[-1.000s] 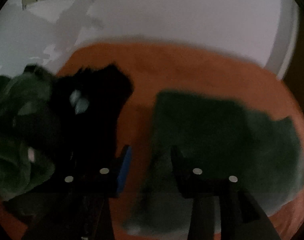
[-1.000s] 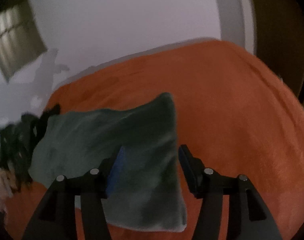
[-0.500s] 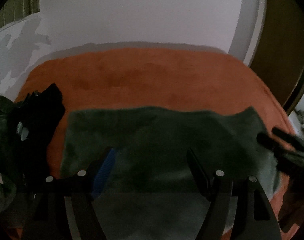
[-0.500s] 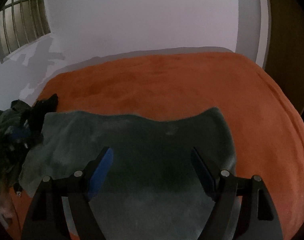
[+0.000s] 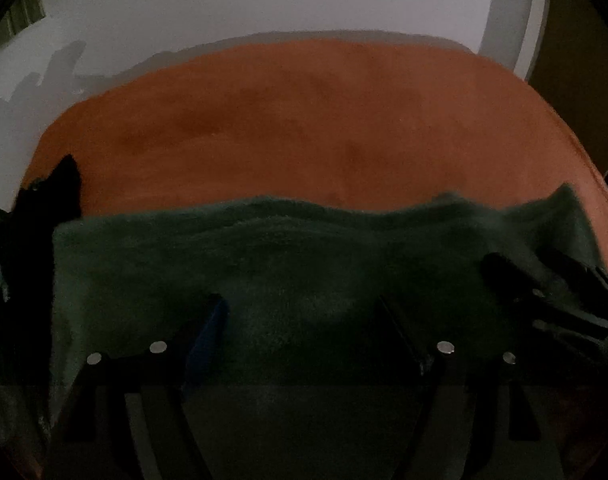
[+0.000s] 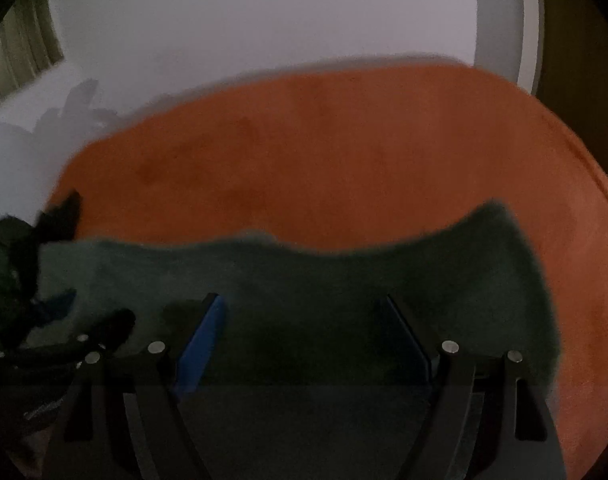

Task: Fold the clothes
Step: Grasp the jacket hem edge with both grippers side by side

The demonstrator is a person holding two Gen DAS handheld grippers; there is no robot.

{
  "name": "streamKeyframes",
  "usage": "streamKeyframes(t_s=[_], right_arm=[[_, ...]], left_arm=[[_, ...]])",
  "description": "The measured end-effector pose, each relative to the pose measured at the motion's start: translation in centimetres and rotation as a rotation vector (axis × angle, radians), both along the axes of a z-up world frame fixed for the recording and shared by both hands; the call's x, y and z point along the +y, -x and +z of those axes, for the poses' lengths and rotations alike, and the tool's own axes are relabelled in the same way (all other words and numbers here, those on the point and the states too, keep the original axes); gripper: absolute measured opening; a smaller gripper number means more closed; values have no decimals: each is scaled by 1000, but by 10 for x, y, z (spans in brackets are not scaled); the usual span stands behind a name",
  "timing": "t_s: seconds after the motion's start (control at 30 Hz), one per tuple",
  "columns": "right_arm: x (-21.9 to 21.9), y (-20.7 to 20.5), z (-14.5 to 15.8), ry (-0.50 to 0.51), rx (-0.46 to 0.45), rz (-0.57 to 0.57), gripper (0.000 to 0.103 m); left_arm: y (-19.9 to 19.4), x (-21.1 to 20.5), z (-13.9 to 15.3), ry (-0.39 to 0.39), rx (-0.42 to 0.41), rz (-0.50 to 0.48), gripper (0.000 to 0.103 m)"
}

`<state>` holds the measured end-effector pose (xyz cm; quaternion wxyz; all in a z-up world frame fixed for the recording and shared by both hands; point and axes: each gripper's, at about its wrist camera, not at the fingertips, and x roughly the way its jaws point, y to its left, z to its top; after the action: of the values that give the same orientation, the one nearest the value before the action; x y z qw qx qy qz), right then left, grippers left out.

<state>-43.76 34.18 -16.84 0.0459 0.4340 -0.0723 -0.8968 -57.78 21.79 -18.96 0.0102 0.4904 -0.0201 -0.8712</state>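
Dim room, soft blur in both views. Dark green garment [image 5: 304, 272] spread flat across the near part of an orange blanket [image 5: 311, 120], long side running left to right, far edge wavy, right far corner peaked upward [image 6: 499, 216]. Lay directly under both tools.

Left gripper [image 5: 300, 320] angled down over the left-middle of the garment; fingers [image 5: 208, 336] spread wide and opening further, blue pad on the left one, nothing clamped, only the cloth surface seen through the gap. Whether the tips brushed the fabric: cannot tell.

Right gripper [image 6: 304, 320] likewise tilted down over the garment's right half; fingers [image 6: 202, 340] wide apart and opening, blue pad on the left one showing, nothing pinched, green fabric visible between them. Contact with the cloth: cannot tell.

Right gripper also seen at the right edge of the left wrist view [image 5: 555, 296], dark, over the garment's right end. Left gripper seen low left in the right wrist view [image 6: 64, 344].

Heap of dark clothes [image 5: 36, 216] at the blanket's left edge, just beside or overlapping the garment's left end, black piece pointing up. Pale wall [image 5: 264, 0] behind, window [image 6: 20, 48] at upper left.
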Motion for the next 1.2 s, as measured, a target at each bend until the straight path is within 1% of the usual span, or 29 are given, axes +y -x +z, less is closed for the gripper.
streamKeyframes(t_s=[0.03,0.07,0.13,0.17,0.27,0.3,0.4,0.6,0.67,0.77,0.8,0.83,0.93,0.97,1.03,1.07,1.1,1.13,1.2], right_arm=[[1,2,-10,1,8,7,86],[3,4,-18,4,16,13,87],[7,9,-24,30,24,23,90],[9,10,-26,39,26,26,90],[8,9,-23,14,17,20,90],[5,9,-23,-8,18,17,90],[-1,14,-25,-44,6,12,90],[-1,24,-25,-35,3,14,90],[-2,25,-26,-38,3,13,90],[-6,24,-19,-77,19,-6,90],[-6,23,-14,-81,27,-22,88],[-3,21,-5,-72,32,-54,87],[15,19,16,-35,26,-146,87],[23,18,22,-27,25,-170,87],[38,14,33,-38,45,-187,87],[42,14,31,-62,49,-184,88],[46,14,29,-83,51,-179,89],[48,15,22,-93,35,-169,90],[53,22,-5,-94,-51,-143,91]], left_arm=[[0,-2,-6,-8,5,0,83],[-1,-6,-12,-23,30,2,84],[-6,-14,-19,-66,84,5,87],[-8,-18,-22,-92,98,10,87],[2,-14,-31,-88,93,15,90],[4,-8,-30,-71,84,12,91],[7,3,-20,-43,65,10,92],[0,3,-14,-34,61,15,92],[4,5,-9,-12,37,29,92],[11,7,3,3,35,71,92],[13,7,7,-13,42,87,92],[14,7,13,-47,51,104,92],[20,18,25,-174,61,108,92],[22,24,26,-162,62,101,92],[27,40,17,-49,65,86,94],[29,48,9,9,63,73,96],[30,51,-2,19,48,63,101],[32,54,-12,27,35,53,102],[30,52,-20,2,53,66,103]])
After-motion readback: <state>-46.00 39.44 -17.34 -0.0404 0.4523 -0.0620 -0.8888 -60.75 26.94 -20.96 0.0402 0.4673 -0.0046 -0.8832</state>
